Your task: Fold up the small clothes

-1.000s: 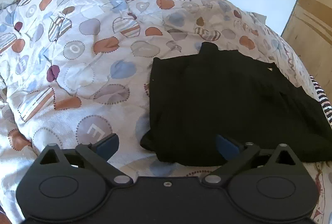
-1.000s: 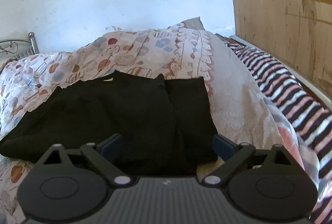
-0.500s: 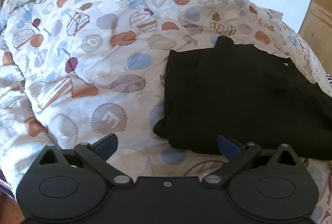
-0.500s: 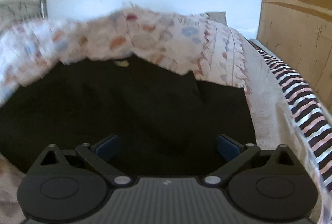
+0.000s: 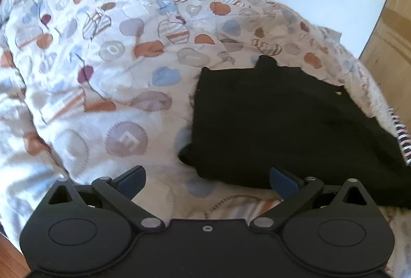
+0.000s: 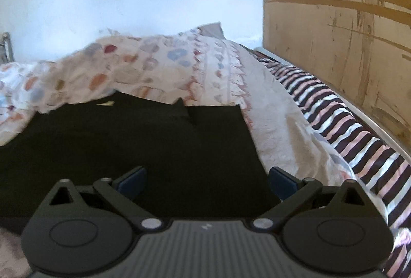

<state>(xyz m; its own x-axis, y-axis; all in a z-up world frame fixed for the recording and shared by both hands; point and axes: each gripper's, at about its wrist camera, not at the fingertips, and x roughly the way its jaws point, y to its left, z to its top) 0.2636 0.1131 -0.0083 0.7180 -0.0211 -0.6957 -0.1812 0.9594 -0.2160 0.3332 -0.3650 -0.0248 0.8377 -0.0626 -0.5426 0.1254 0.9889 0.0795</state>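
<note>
Your left gripper (image 5: 206,179) has drawn back from the black garment (image 5: 282,123) on the quilt (image 5: 102,72); your right gripper (image 6: 206,179) has closed in. Both fingers spread, empty: folding awaits.

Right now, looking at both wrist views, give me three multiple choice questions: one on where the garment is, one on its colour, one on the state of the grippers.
1. Where does the garment lie?
A. on the quilt
B. on a wooden floor
C. in a basket

2. What colour is the garment?
A. white
B. black
C. red

3. How do the left gripper and right gripper stand?
A. both shut on cloth
B. one open, one shut
C. both open, holding nothing

Answers: 1 A, the patterned quilt shows around its edges. 2 B, it is plain black in both views. 3 C, each pair of fingers is spread wide with nothing between them.
</note>
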